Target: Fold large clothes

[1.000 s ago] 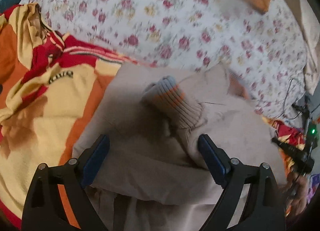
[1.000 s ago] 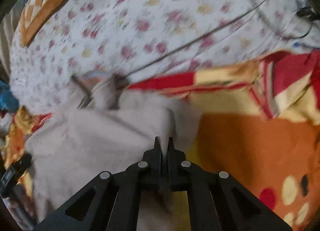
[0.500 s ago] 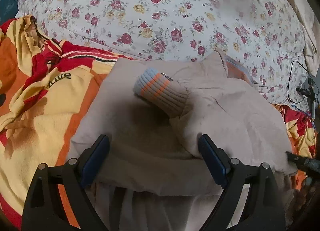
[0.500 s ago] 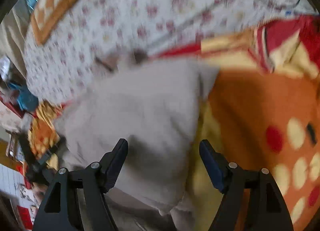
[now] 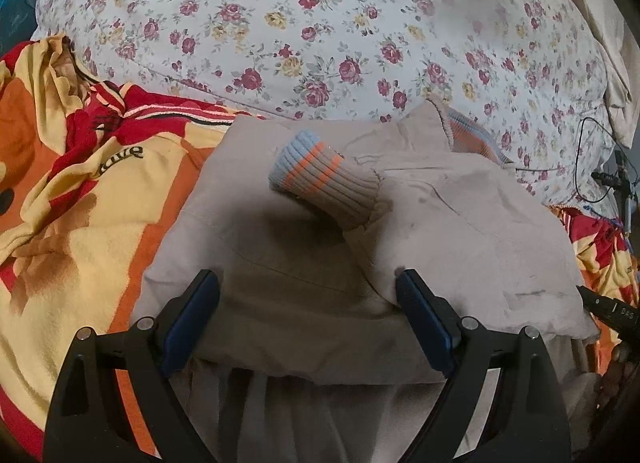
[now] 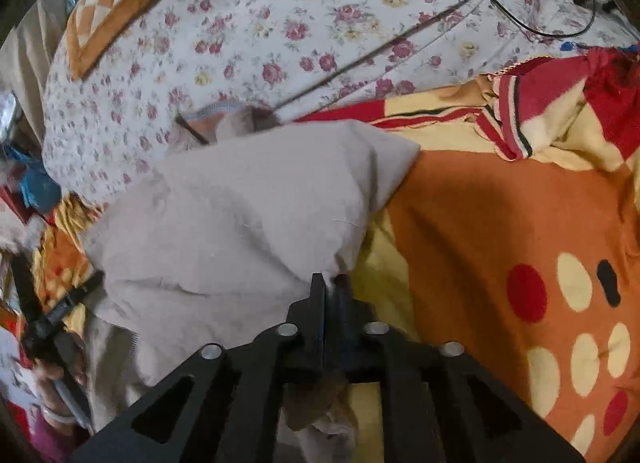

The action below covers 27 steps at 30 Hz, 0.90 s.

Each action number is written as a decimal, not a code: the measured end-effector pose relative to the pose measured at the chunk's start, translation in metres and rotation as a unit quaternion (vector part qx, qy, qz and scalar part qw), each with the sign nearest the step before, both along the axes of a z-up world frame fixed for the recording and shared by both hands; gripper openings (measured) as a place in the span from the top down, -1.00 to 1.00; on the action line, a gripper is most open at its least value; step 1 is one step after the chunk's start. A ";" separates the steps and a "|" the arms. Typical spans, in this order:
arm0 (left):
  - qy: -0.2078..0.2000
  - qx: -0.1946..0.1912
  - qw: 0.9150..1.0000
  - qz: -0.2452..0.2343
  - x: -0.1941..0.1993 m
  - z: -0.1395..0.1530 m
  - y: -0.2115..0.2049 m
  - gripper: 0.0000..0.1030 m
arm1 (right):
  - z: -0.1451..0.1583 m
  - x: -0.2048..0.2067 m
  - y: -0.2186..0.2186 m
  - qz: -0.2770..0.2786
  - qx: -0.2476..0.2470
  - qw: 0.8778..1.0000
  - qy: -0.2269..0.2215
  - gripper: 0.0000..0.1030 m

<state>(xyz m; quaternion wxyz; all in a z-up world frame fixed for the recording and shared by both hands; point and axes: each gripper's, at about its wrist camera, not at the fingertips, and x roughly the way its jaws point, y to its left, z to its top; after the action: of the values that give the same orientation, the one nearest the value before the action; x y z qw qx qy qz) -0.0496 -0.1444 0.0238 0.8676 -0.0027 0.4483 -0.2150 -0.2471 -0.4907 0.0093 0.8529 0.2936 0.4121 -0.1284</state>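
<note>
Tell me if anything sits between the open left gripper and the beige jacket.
Nothing visible does. The left gripper hangs open directly over the beige padded jacket, its striped ribbed cuff lying further ahead, not blocking.

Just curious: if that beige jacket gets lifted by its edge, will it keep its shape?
Probably not. The jacket bunches where the right gripper pinches it, so it likely sags. Its ribbed cuff looks thicker and may flop over.

A white quilt with small red roses (image 5: 320, 23) across the back. An orange, red and yellow blanket with dots (image 6: 520, 263) in front of it. An orange and white checked pillow (image 6: 120, 3) on the quilt. A thin black cable (image 6: 520, 23) looping over the quilt.
</note>
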 end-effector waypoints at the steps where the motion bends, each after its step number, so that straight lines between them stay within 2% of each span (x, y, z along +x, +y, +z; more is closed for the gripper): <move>1: 0.001 -0.003 1.000 0.001 0.000 0.001 0.001 -0.77 | 0.001 -0.002 0.000 -0.005 0.004 1.000 -0.002 0.12; 2: 0.000 -0.007 1.000 0.003 0.000 0.003 0.003 -0.77 | 0.003 -0.005 0.000 -0.011 0.008 1.000 -0.004 -0.10; 9: -0.008 -0.020 1.000 0.014 -0.009 0.016 0.016 -0.77 | 0.022 -0.021 0.019 -0.018 -0.001 1.000 -0.010 -0.10; 13: -0.024 0.001 1.000 0.011 -0.029 0.026 0.027 -0.77 | 0.032 -0.038 0.036 0.002 -0.010 1.000 0.000 -0.18; 21: -0.005 -0.002 1.000 -0.002 -0.071 0.044 0.053 -0.77 | 0.046 -0.083 0.050 0.013 -0.025 0.999 0.019 -0.34; 27: -0.004 0.027 1.000 0.004 -0.110 0.040 0.074 -0.77 | 0.053 -0.110 0.060 0.041 -0.065 0.996 0.037 -0.45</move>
<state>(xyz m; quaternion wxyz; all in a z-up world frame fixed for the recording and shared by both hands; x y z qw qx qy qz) -0.1596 -0.0709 0.0639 0.8700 0.0202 0.4504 -0.1996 -0.3570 -0.4306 0.0626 0.8589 0.2159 0.4456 -0.1307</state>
